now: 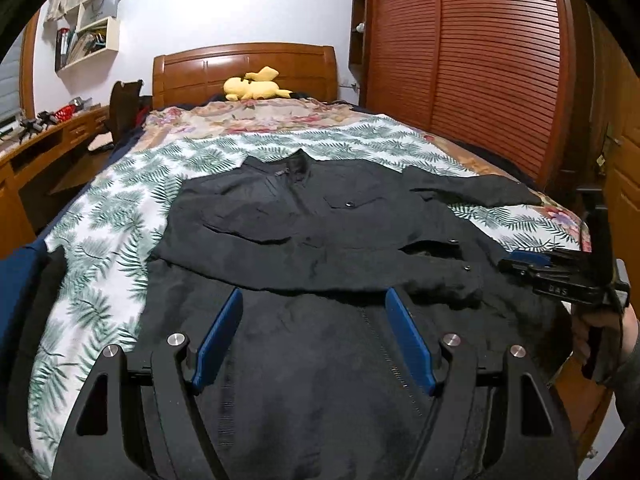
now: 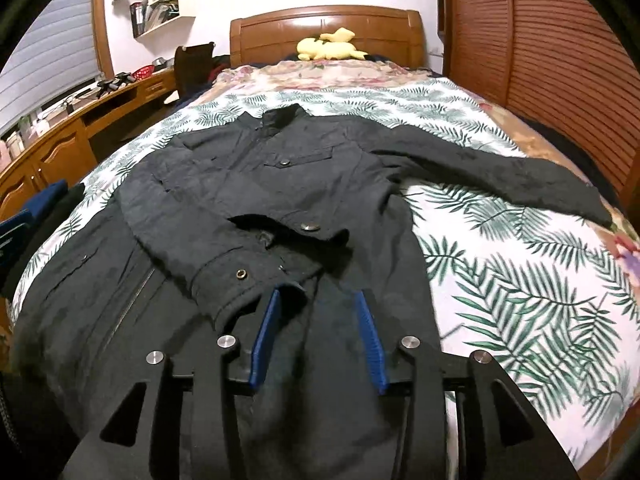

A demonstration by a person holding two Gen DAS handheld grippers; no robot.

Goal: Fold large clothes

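Left gripper [image 1: 314,296]: two blue fingers [image 1: 218,340] set wide apart above the lower front of one black coat [image 1: 320,216], nothing between the pads but the cloth lying below them; no grip is visible.

Right gripper [image 2: 318,294]: two blue fingers [image 2: 370,340] partly apart, with a cuff edge of the coat [image 2: 256,184] at the left fingertip. Whether that tip touches the cloth cannot be told; the pads do not press on anything. In the left wrist view the right gripper [image 1: 510,262] appears from the side at the coat's right edge, held by one hand [image 1: 600,328] with a grey sleeve [image 1: 628,372].

The coat lies face up on one bed [image 1: 500,160], collar toward the headboard [image 1: 244,68], hem toward the cameras. One sleeve [image 2: 240,256] is folded across the chest, its cuff ending just ahead of the right gripper's fingers. The other sleeve [image 2: 500,172] stretches out flat to the right over the sheet [image 2: 500,272]. Metal snaps on the coat in the right wrist view: four, namely one on the chest pocket, two near the folded cuff, one on the lower left pocket. One zip line runs down the lower front.

Bedding: one leaf-print sheet under the coat, one floral cover [image 1: 256,116] beyond it. One yellow plush [image 1: 254,86] lies at the headboard. One dark blue bundle [image 2: 36,208] sits at the bed's left edge.

Surroundings: one desk [image 2: 80,128] to the left, wall shelves [image 1: 90,24] above it, one slatted wardrobe [image 1: 460,64] to the right.
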